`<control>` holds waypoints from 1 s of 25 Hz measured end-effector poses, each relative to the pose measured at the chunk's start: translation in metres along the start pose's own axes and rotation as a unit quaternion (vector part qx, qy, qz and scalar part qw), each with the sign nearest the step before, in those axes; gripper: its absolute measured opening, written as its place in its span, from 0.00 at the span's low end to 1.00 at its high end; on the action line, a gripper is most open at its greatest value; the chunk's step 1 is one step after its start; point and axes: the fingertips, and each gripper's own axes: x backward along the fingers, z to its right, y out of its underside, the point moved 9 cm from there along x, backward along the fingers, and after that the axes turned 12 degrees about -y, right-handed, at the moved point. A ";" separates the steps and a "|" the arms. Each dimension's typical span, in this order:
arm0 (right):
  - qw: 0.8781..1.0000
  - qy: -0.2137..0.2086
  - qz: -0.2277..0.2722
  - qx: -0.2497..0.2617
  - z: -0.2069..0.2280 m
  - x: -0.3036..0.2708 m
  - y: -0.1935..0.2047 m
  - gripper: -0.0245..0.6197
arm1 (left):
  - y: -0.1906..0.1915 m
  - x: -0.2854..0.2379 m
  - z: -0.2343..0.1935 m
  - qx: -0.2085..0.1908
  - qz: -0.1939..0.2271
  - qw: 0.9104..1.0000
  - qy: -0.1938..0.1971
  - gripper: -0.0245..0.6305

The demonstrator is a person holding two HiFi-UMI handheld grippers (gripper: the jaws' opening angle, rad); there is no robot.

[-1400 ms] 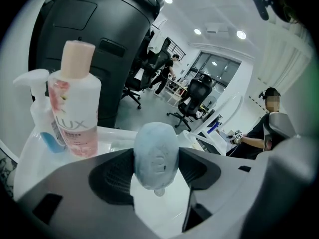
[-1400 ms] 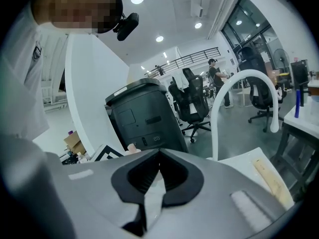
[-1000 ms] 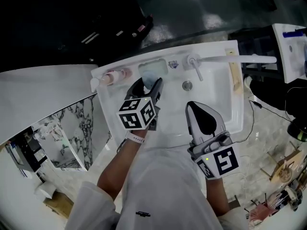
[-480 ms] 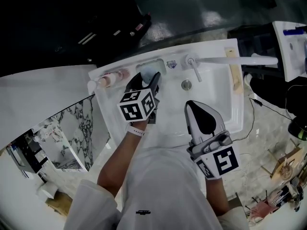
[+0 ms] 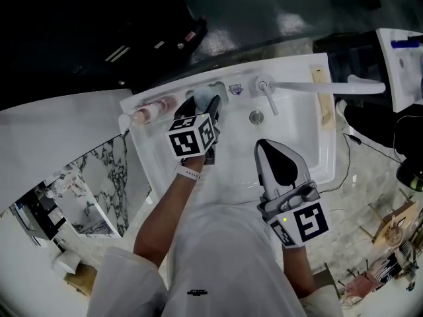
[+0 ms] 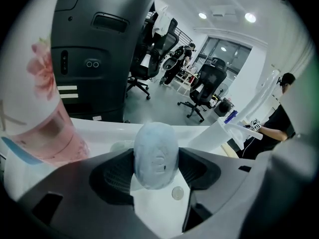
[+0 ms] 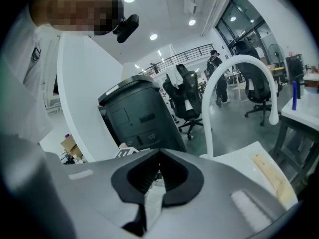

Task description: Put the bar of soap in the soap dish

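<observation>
A pale blue oval bar of soap sits clamped between the dark pads of my left gripper. In the head view the left gripper reaches to the back rim of the white sink, with the soap over the recessed soap dish moulded into that rim. My right gripper hovers over the front of the basin, jaws together with nothing between them; in its own view the right gripper is shut and empty.
A pink floral bottle lies on the rim left of the dish and looms at the left gripper view's left as the bottle. The tap lever and long white spout stand to the right. The drain is mid-basin.
My left gripper has carried the soap further toward the back rim, from over the basin to above the soap dish. The right gripper has stayed still.
</observation>
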 end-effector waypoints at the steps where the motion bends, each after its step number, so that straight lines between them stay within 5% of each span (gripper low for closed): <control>1: 1.000 0.001 0.000 -0.001 0.001 0.000 0.000 0.06 | 0.000 -0.002 0.000 0.000 -0.001 1.000 -0.002 0.46; 9: 1.000 0.005 -0.002 -0.004 0.004 -0.002 0.001 0.06 | -0.003 -0.014 -0.001 -0.004 -0.015 1.000 -0.002 0.46; 13: 1.000 0.007 -0.002 -0.006 0.007 -0.003 0.001 0.06 | -0.008 -0.015 0.000 -0.002 -0.007 1.000 -0.007 0.36; 25: 1.000 0.009 0.004 -0.002 0.005 0.003 -0.001 0.06 | -0.006 -0.012 0.001 -0.017 -0.004 1.000 -0.019 0.36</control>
